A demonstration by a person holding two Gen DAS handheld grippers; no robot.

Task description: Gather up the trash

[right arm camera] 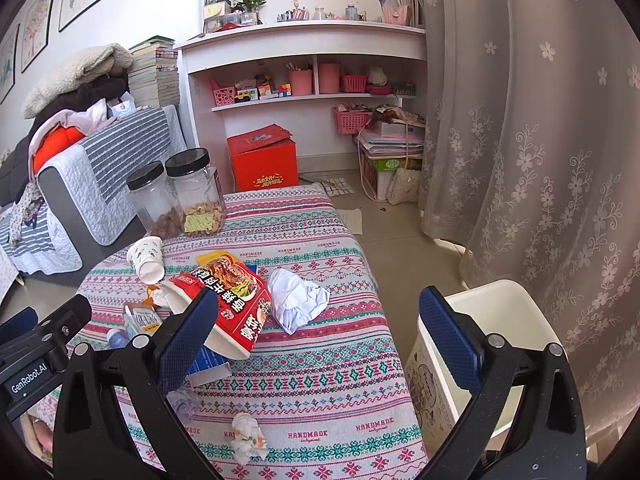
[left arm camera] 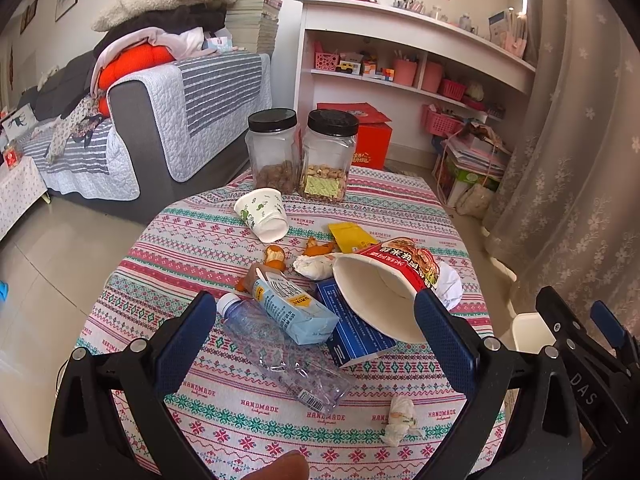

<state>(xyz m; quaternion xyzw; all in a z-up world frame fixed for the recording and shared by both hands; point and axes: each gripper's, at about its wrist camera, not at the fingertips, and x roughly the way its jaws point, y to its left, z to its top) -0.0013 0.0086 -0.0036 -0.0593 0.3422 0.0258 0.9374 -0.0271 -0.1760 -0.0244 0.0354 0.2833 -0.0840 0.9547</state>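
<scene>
**Trash spread on patterned worktop, both grippers empty**

Living-room setting: grey sofa [left arm camera: 132,120] with striped quilted cover at left, white shelf unit [right arm camera: 304,64] behind, lace curtain [right arm camera: 540,140] at right. Worktop [left arm camera: 224,248] carries a pink-and-green "HANDMADE" cloth.

Far edge of worktop: two clear jars with black lids, touching, one of brown nuts [left arm camera: 274,152], one of peanuts [left arm camera: 329,156]. Just in front of them a paper cup [left arm camera: 262,214] lies on its side.

Centre of worktop: red instant-noodle cup [left arm camera: 384,292] on its side, resting on a blue box [left arm camera: 356,332]. Beside them a light-blue drink carton [left arm camera: 292,308] lies across the neck end of a crushed clear plastic bottle [left arm camera: 280,352]. Orange peel pieces [left arm camera: 276,258], a yellow packet [left arm camera: 352,236] and a crumpled white tissue [left arm camera: 314,266] sit behind these. Large crumpled white paper [right arm camera: 296,300] lies right of the noodle cup. Small wadded wrapper [right arm camera: 248,436] sits alone near the near edge.

White waste bin [right arm camera: 492,344] stands on the floor off the worktop's right edge.

Left gripper [left arm camera: 316,336]: fingers spread wide, holding nothing, above the bottle and carton. Right gripper [right arm camera: 320,340]: fingers spread wide, holding nothing, framing the worktop's right edge.
</scene>
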